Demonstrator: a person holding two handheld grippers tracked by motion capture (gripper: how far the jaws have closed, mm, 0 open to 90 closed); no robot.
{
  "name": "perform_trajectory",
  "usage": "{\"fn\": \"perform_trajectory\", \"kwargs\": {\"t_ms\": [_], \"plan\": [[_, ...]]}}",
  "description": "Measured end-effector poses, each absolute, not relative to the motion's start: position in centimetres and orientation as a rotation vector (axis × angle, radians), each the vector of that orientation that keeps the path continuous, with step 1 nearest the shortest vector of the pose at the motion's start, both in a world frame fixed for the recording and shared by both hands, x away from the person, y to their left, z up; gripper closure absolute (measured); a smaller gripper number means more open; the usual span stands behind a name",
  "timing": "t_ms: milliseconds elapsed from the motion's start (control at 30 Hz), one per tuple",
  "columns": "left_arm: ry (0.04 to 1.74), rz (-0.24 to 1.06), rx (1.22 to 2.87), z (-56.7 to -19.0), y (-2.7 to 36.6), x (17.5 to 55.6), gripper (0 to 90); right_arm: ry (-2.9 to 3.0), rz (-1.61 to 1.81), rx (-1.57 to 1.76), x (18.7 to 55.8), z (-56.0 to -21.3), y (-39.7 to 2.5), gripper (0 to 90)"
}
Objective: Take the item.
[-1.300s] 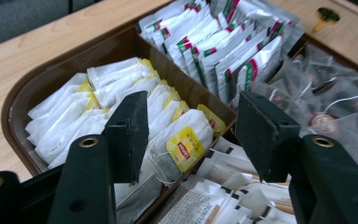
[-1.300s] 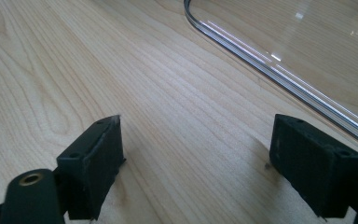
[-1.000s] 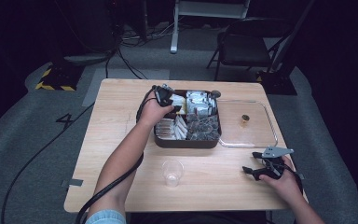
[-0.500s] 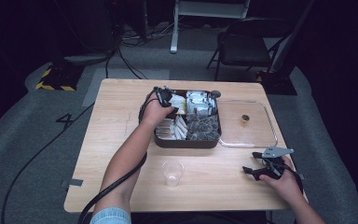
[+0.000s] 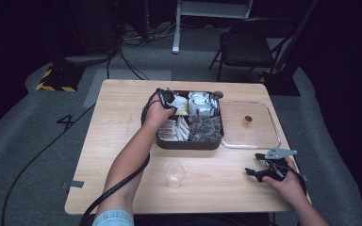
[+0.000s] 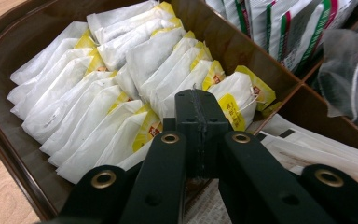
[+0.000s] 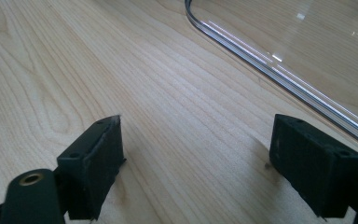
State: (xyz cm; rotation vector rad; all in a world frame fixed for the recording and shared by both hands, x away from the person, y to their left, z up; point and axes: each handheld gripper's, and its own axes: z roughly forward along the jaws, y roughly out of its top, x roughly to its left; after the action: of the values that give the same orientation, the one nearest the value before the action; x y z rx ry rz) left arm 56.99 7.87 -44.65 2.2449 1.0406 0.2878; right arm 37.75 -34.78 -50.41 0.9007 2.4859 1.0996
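left gripper (image 6: 200,116): jaws closed, over white-and-yellow tea bags (image 6: 98,88) in tray's (image 5: 188,143) far-left compartment, likely picking one | right gripper (image 7: 196,158): jaws wide, idle on table (image 5: 122,122) near clear lid (image 5: 264,136)

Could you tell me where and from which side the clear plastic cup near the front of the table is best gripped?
Grip the cup by its rim, coming down from above with one jaw inside and one outside. It stands upright and open-topped, apart from the tea box, so the thin wall is free all round. Squeeze gently, since it looks flimsy.
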Motion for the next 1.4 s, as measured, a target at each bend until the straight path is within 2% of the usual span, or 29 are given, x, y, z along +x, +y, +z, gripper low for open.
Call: {"fn": "perform_trajectory", "kwargs": {"t_ms": [1000, 1400], "plan": [[0.940, 0.333, 2.124, -39.2, 9.3, 54.3, 90.0, 2.486, 1.099, 0.898, 37.7, -50.4, -34.8, 17.9], [0.888, 0.324, 2.133, -36.5, 10.0, 49.7, 90.0, 2.486, 1.103, 0.893, 37.7, -50.4, -34.8, 19.1]]}}
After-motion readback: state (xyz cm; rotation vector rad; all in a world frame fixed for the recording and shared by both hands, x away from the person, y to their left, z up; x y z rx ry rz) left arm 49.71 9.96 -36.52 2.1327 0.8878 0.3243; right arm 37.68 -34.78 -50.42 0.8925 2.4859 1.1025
